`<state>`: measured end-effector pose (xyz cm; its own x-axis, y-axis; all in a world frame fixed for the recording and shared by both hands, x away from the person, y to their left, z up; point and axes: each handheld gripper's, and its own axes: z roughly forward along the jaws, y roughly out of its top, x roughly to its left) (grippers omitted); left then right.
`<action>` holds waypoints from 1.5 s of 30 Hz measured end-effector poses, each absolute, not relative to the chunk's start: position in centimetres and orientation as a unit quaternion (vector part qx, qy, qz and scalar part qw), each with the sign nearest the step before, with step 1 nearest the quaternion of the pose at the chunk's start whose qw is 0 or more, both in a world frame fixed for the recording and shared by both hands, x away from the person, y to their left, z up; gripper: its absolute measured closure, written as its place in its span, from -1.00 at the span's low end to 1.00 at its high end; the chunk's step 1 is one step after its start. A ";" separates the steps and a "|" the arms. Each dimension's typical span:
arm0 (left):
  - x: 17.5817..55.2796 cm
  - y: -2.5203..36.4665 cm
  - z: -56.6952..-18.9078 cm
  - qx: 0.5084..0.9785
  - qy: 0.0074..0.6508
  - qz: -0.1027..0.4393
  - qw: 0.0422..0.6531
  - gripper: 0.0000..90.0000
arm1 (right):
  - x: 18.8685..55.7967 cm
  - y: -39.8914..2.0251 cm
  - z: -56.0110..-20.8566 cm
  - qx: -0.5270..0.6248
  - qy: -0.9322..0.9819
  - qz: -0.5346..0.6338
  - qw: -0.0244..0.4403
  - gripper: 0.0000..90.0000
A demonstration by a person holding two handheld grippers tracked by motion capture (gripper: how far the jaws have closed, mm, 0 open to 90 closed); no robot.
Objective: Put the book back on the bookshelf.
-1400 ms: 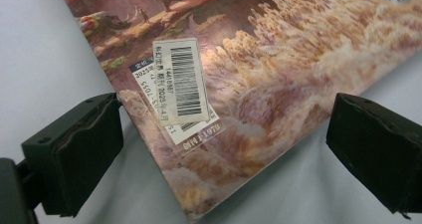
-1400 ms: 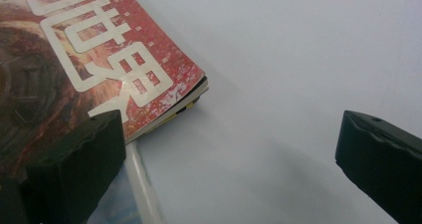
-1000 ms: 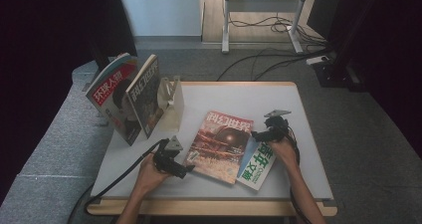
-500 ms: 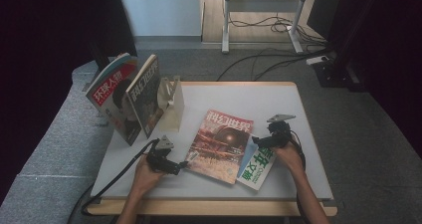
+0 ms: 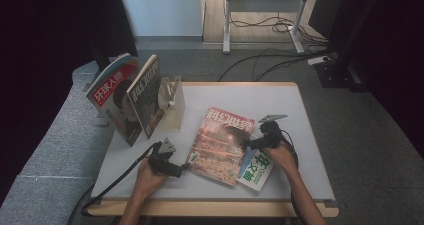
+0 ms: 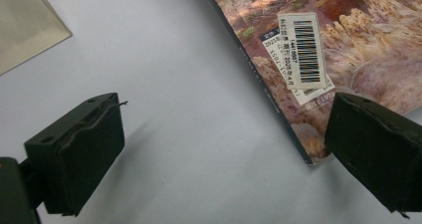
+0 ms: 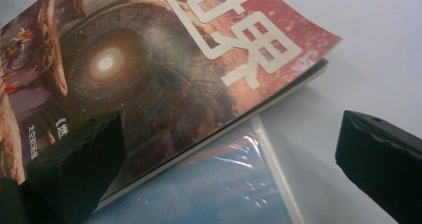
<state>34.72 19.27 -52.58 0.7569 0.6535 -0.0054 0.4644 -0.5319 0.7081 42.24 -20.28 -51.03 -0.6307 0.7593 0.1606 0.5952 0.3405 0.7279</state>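
At centre frame in the high view, the red magazine (image 5: 221, 145) is lying flat on the table (image 5: 300, 105), overlapping a green-lettered magazine (image 5: 256, 167) at lower right. The left gripper (image 5: 183, 168) and right gripper (image 5: 246, 144) are flanking its side edges — jaws spread, nothing pinched. Lifting appears not yet begun. At upper left, two magazines (image 5: 127, 97) are already leaning against a bookend (image 5: 172, 102) — no obstruction between.

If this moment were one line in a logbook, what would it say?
left gripper: open, at red magazine lower-left corner | right gripper: open, at its right edge | red magazine: flat, overlapping blue-green magazine | nothing gripped
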 end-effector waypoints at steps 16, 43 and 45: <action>34.8 19.4 -52.6 0.866 0.321 0.122 0.364 -0.91 | 44.8 -19.3 -52.1 0.438 0.810 0.388 0.038 -1.00; 34.8 19.4 -52.6 0.867 0.319 0.123 0.363 -0.90 | 45.6 -18.9 -50.1 0.437 0.798 0.413 0.045 -0.58; 34.8 19.4 -52.6 0.867 0.319 0.123 0.363 -0.90 | 45.5 -19.0 -49.8 0.437 0.793 0.422 0.051 -0.47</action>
